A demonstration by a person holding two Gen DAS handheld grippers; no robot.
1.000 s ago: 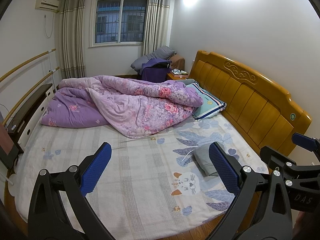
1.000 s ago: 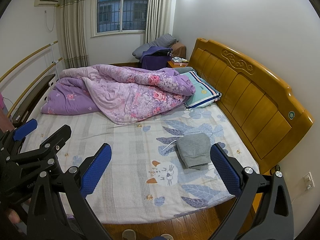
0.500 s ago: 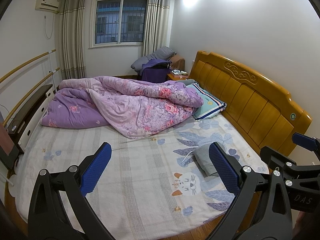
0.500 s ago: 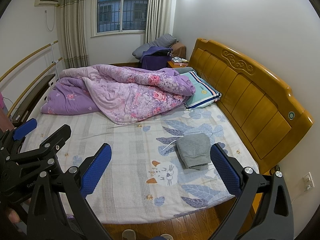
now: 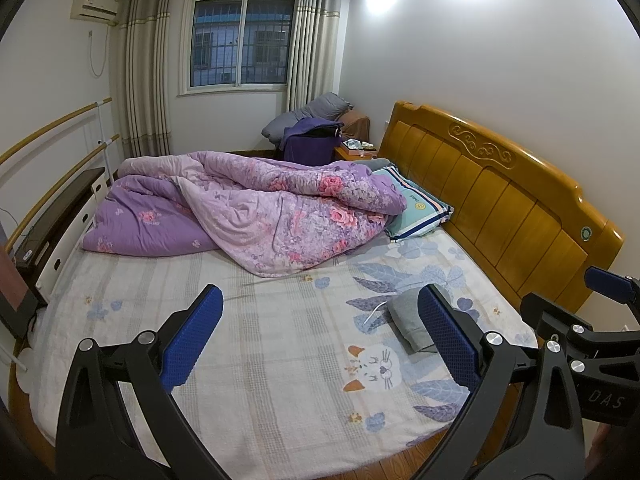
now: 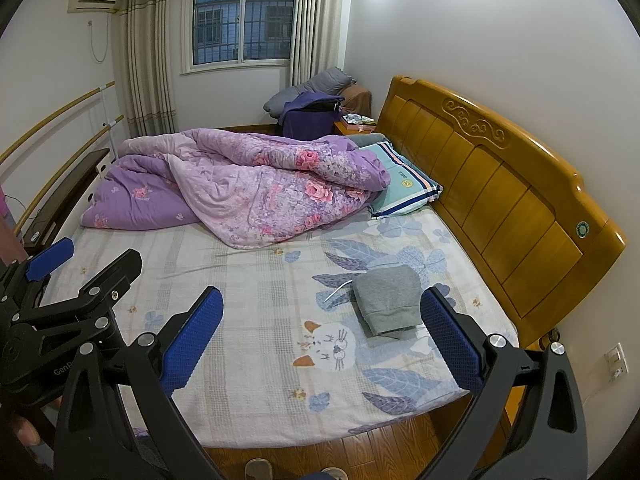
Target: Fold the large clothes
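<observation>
Two grippers: both held above the bed's (image 6: pixel 256 320) near edge, touching nothing
Left gripper (image 5: pixel 320 336): blue pads spread wide
Right gripper (image 6: pixel 322 338): spread wide too
Grey garment (image 6: pixel 388 300): folded, flat on the sheet near the headboard (image 6: pixel 500 192)
Quilt (image 6: pixel 248 188): bunched at the far side

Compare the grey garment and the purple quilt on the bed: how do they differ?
The grey garment is folded into a compact, flat bundle; the purple quilt lies crumpled and heaped. The garment is plain grey, the quilt floral. The garment is far smaller and sits nearer the bed's front edge, the quilt toward the far side. Both rest on the bed.
</observation>
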